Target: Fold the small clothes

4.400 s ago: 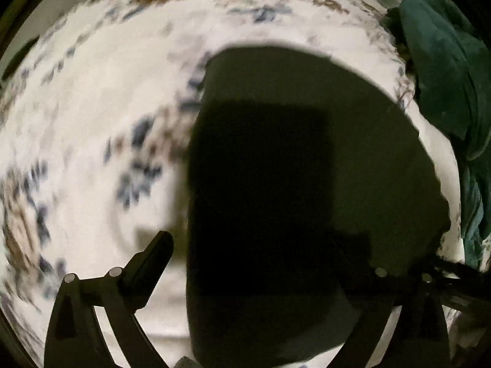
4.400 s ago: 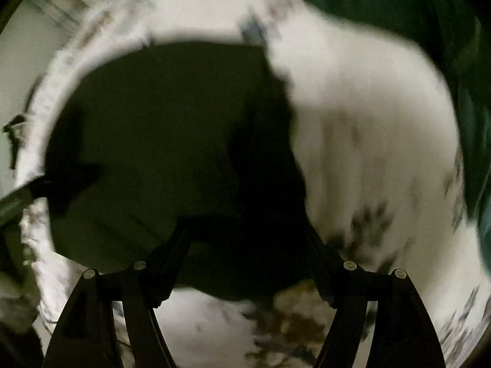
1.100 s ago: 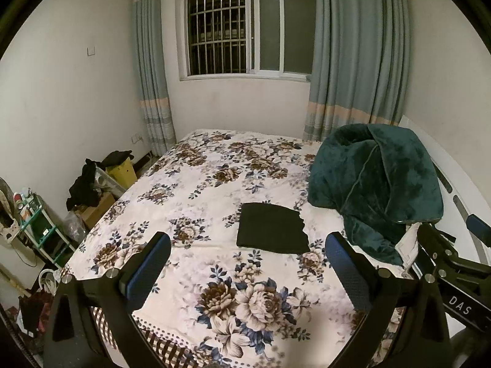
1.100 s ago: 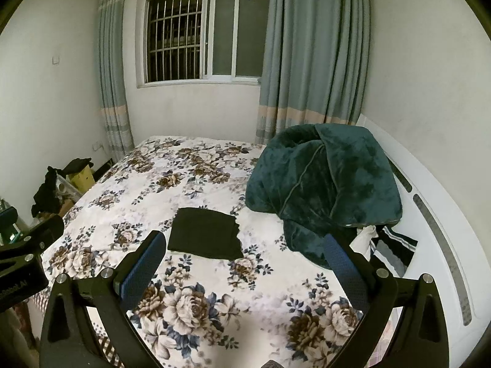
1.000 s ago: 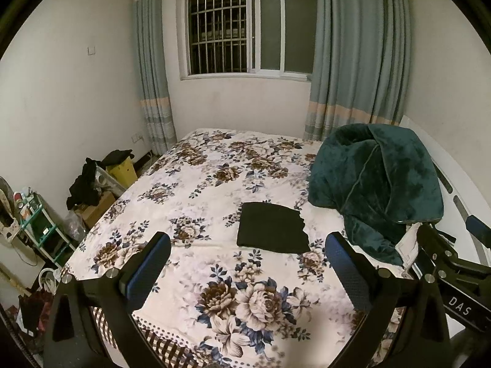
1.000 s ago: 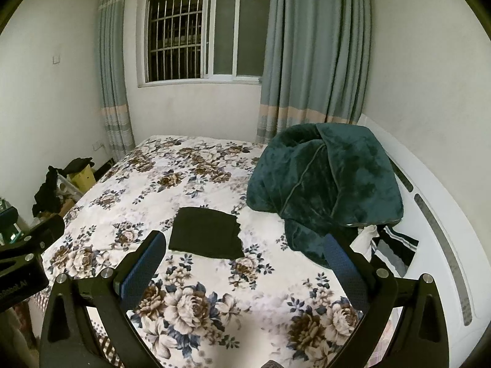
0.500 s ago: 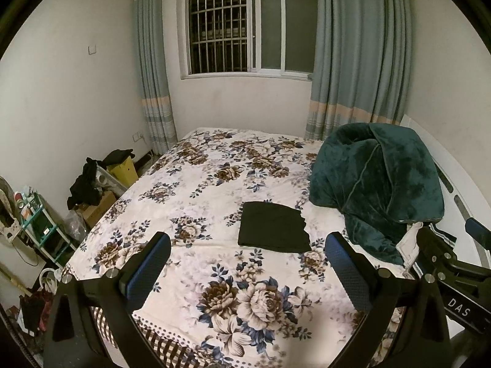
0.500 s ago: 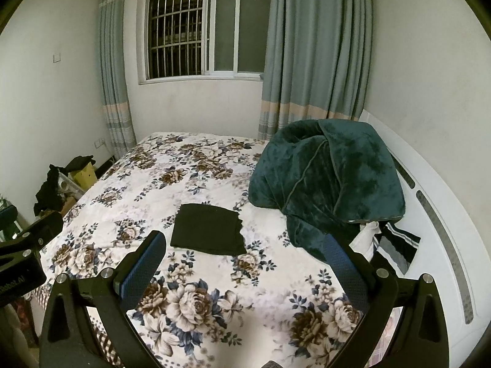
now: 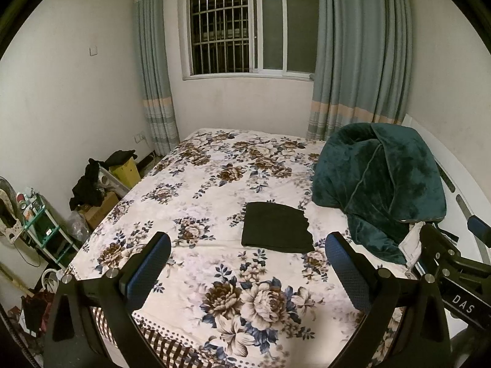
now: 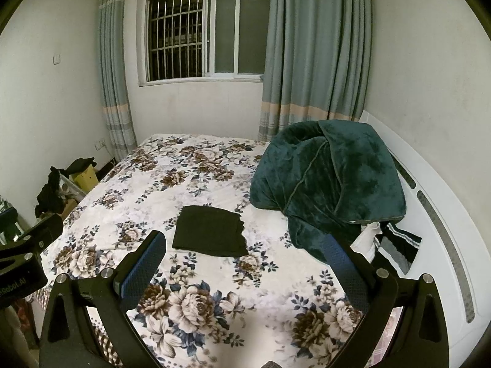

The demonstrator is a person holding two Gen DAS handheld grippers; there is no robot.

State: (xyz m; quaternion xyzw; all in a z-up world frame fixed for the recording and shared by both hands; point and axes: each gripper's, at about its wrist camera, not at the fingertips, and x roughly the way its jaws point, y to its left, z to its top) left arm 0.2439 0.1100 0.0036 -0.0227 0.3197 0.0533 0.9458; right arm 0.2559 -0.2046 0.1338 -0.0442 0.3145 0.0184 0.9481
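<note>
A dark garment [image 9: 276, 227] lies folded flat as a neat rectangle on the floral bedspread [image 9: 214, 190], and it also shows in the right wrist view [image 10: 210, 231]. My left gripper [image 9: 247, 266] is open and empty, held well back above the near edge of the bed. My right gripper [image 10: 245, 265] is open and empty too, at about the same distance from the garment. Neither gripper touches any cloth.
A heaped dark green blanket [image 9: 377, 184] lies on the bed's right side [image 10: 328, 178], with striped cloth [image 10: 399, 242] beside it. The white headboard [image 10: 438, 214] runs along the right. Boxes, dark clothes [image 9: 92, 184] and a small shelf [image 9: 40, 230] stand on the floor left.
Some seconds ago both grippers were close over the dark garment. Since then they have drawn far back from the bed, and over the last second they only drift slightly.
</note>
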